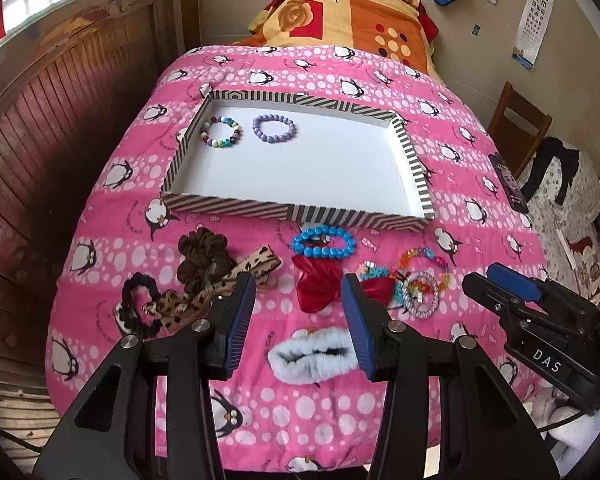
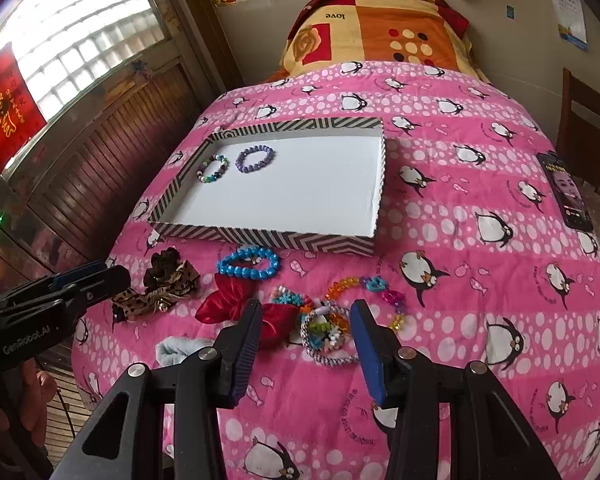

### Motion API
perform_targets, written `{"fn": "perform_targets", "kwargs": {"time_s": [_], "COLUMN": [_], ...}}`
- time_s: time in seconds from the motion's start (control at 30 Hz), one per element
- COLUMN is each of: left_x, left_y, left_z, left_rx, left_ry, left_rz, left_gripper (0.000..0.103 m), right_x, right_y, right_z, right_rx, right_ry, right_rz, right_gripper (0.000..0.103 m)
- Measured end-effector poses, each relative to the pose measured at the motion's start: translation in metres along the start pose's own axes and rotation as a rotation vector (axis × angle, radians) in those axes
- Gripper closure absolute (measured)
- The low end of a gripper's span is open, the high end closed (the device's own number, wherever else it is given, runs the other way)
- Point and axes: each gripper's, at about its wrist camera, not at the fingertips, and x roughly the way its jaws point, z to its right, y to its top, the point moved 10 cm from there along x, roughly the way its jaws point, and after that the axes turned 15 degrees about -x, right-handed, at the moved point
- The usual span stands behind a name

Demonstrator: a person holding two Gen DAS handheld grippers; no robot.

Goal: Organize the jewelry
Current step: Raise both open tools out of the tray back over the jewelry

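Left wrist view: left gripper (image 1: 300,312) jaws apart, empty | right gripper (image 2: 304,332) jaws apart, empty, above tangled bracelets (image 2: 330,330) | tray (image 1: 300,216) far, holds two bracelets | blue bracelet (image 1: 324,242) near tray | risk: tangle lifts several pieces together.

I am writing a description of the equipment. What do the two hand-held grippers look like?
Both have black angular frames with silver round bolts and flat blue ribbed fingers. The left hand-held gripper carries white "GenRobot.AI" lettering on its side; the right hand-held gripper bears a label reading "DAS".
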Motion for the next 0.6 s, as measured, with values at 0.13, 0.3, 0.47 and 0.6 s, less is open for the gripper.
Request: {"fn": "perform_targets", "kwargs": {"time_s": [0.13, 0.3, 0.47, 0.6], "left_x": [-0.003, -0.007, -0.010, -0.010], "left_y": [-0.006, -0.013, -0.019, -0.023], "left_z": [-0.003, -0.007, -0.012, -0.017], "left_rx": [-0.010, -0.025, -0.041, -0.053], "left_ry": [0.003, 0.004, 0.010, 0.018], "left_rz": [0.001, 0.001, -0.001, -0.005], "left_gripper": [0.059, 0.059, 0.059, 0.059], "right_x": [-0.005, -0.010, -0.011, -0.011], "right_y": [-0.004, -0.007, -0.012, -0.017], "right_z": [-0.003, -0.005, -0.004, -0.007], "right_rx": [-0.015, -0.031, -0.035, -0.038], "right_ry": [0.005, 0.005, 0.006, 0.013], "right_rz": [0.003, 0.004, -0.006, -0.015], "right_gripper": [0.055, 0.055, 0.054, 0.054]}}
